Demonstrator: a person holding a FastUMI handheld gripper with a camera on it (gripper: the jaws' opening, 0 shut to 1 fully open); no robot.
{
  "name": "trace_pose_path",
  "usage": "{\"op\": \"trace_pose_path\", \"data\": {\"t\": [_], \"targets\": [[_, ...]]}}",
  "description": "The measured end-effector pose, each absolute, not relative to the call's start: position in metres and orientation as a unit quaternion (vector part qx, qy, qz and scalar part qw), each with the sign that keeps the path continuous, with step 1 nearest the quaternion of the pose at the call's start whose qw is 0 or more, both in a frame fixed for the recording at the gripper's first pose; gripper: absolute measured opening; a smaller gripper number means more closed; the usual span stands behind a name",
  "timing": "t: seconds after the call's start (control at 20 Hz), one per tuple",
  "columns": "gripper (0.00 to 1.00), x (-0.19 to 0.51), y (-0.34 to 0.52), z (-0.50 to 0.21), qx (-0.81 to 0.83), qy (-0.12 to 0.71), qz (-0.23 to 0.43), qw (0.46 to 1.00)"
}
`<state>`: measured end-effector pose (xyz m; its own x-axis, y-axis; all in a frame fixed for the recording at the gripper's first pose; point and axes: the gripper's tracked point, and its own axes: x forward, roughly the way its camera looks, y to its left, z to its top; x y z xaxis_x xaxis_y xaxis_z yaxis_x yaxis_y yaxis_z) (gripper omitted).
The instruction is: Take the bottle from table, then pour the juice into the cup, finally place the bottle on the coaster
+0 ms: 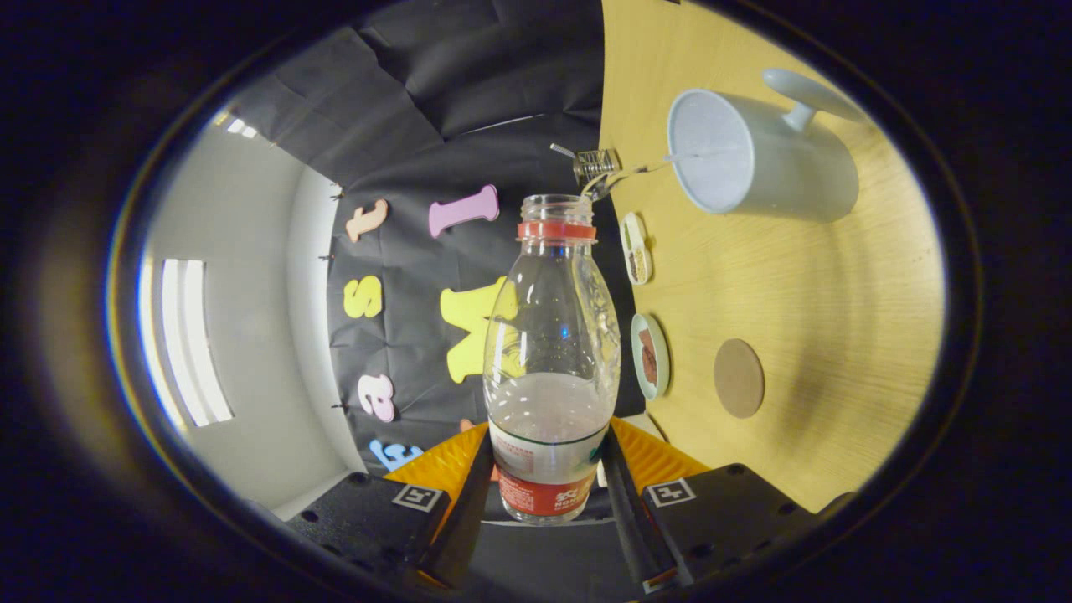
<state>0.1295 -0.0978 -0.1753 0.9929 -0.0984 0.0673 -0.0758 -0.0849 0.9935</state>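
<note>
Claw [548, 469]: your two fingers are clamped on the bottle's labelled lower body, one on each side.
Bottle [550, 352]: uncapped, lifted off the tabletop [804, 285], liquid pooled near its base.
Cup [758, 159]: beyond the bottle's mouth, well in from the edge, handle away from you.
Coaster [739, 378]: bare, closer to you than the cup.
Small dishes [650, 355]: along the tabletop's edge by the booth wall.

Your tongs [546, 469] clamp the uncapped bottle [550, 352] at its label, both fingers pressing; clear liquid sits low inside. The counter [837, 293] appears rolled sideways; on it lie the cup [758, 159], the coaster [739, 378] and two small dishes [650, 355].
</note>
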Motion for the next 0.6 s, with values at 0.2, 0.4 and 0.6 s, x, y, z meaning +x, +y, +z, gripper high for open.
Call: {"op": "trace_pose_path", "data": {"t": [0.2,0.4,0.6], "targets": [[0.74,0.131,-0.098,-0.173,0.744,-0.060,-0.006,0.665],[0.73,0.132,-0.097,-0.168,0.758,-0.066,-0.001,0.649],[0.73,0.133,-0.096,-0.165,0.767,-0.069,0.001,0.638]]}}
